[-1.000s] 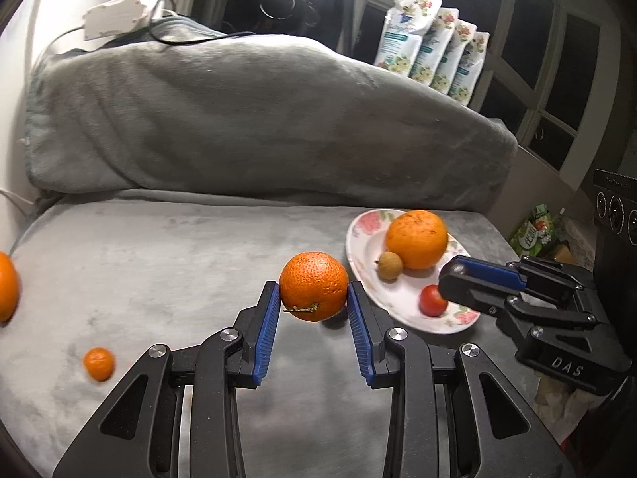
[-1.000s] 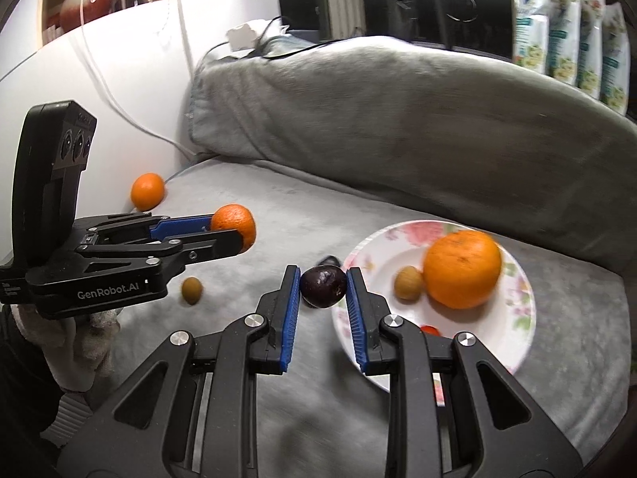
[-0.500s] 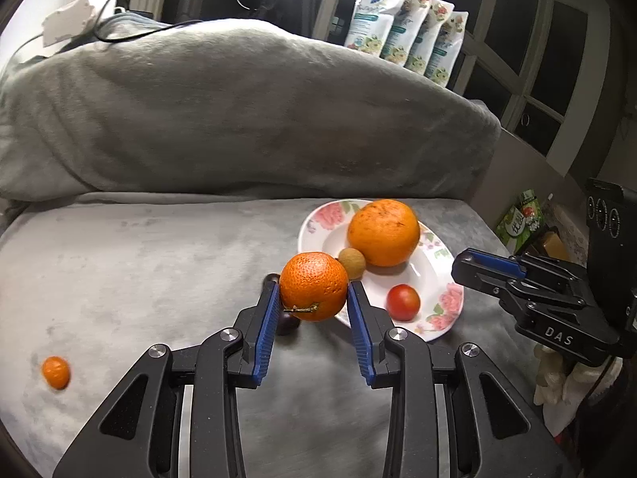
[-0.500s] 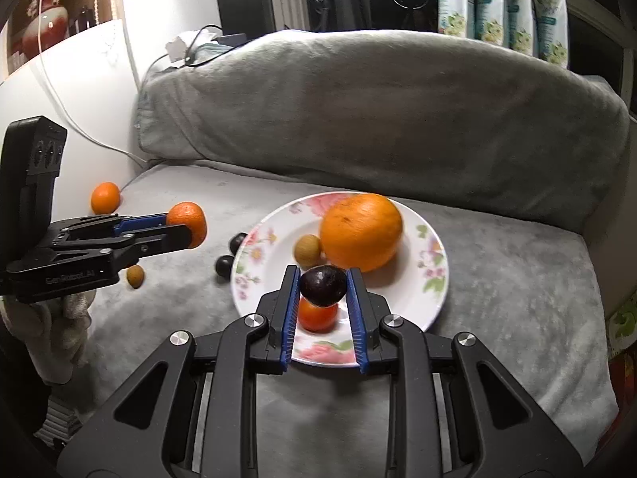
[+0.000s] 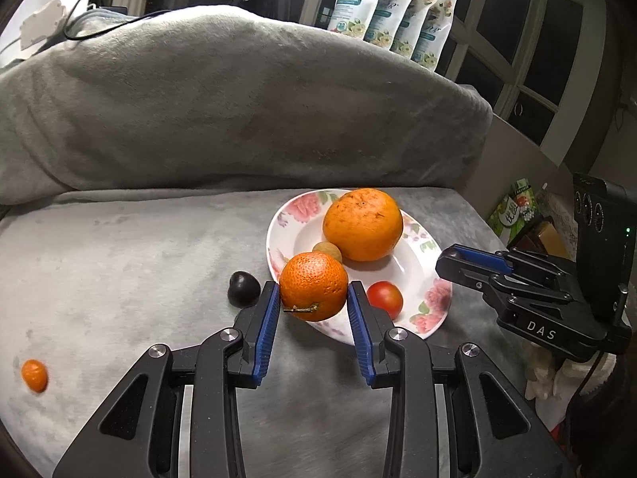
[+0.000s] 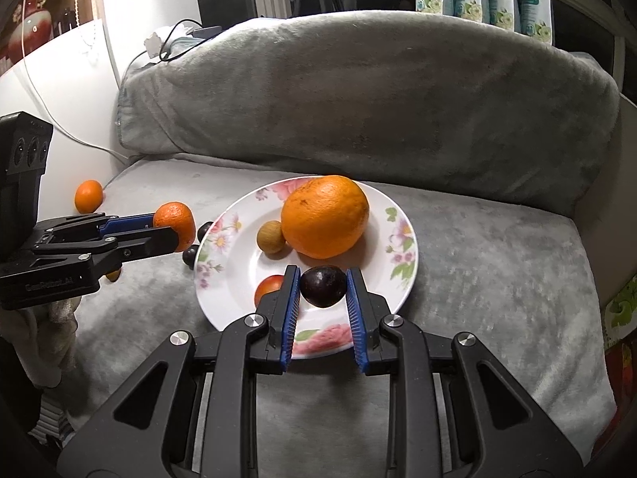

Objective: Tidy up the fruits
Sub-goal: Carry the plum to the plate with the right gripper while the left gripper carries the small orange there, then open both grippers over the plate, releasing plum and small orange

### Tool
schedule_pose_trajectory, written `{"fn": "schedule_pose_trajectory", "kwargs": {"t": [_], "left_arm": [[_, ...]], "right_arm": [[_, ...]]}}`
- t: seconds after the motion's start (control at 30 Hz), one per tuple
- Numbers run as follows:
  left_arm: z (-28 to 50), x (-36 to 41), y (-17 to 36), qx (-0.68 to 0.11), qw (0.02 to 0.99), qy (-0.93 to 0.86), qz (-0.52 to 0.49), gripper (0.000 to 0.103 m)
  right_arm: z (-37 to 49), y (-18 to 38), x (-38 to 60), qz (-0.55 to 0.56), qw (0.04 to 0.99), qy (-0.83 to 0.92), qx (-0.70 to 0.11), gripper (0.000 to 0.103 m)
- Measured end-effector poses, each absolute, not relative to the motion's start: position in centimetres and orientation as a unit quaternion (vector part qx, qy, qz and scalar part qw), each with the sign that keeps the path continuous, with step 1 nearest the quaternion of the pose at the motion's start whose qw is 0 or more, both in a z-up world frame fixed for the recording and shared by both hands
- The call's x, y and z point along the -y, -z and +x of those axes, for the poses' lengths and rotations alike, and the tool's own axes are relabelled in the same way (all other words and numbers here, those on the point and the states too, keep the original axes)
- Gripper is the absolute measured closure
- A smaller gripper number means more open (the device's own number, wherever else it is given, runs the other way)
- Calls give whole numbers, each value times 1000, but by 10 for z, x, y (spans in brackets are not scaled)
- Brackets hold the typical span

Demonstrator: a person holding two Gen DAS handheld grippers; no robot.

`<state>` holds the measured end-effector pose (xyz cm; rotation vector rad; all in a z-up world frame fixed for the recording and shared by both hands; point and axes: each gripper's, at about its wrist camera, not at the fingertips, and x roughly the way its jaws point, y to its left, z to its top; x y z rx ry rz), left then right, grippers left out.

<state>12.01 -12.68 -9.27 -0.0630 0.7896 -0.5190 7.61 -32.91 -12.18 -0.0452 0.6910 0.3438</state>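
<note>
Fingers of both grippers are clamped on fruit: the left gripper (image 5: 313, 298) pinches a small orange (image 5: 313, 286) between its blue pads, and the right gripper (image 6: 322, 290) pinches a dark plum (image 6: 322, 286). Both fruits hang over the flowered plate (image 6: 406, 247), the plum above its near half and the small orange at its left rim, so the step in hand looks like delivery of two pieces to the plate at once. On the plate lie a large orange (image 6: 324, 217), a small brown fruit (image 6: 271, 237) touching it, and a red tomato (image 6: 268, 285) just beside the right gripper's left finger. Next, each gripper would need to come down onto bare porcelain and let go gently; the free room is mostly at the plate's near right, and round fruit may roll toward the middle or off the shallow rim. The tomato stands closest in the way of the plum, and the two grippers are near enough to crowd one another. Off the plate, on the grey blanket (image 5: 119, 263), wait another dark plum (image 5: 243, 288), a tiny orange fruit (image 5: 34, 375), and in the right wrist view a mandarin (image 6: 88, 196) near the wall. Behind, a covered cushion (image 5: 239, 111) and pouches (image 5: 392, 20) on the sill stay clear of the work.
</note>
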Motion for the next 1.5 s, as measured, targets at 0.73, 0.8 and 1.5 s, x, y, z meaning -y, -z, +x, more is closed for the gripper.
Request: {"fn": "schedule_pose_trajectory", "kwargs": {"t": [0.73, 0.8, 1.5], "left_arm": [[119, 137, 91, -377, 890, 257, -21, 67], [119, 138, 90, -373, 891, 256, -21, 62], [113, 133, 81, -356, 905, 233, -17, 23]], "right_arm": [[78, 127, 334, -17, 928, -168, -334, 67], [77, 126, 335, -16, 930, -166, -328, 54], [69, 114, 327, -55, 940, -142, -305, 6]]}}
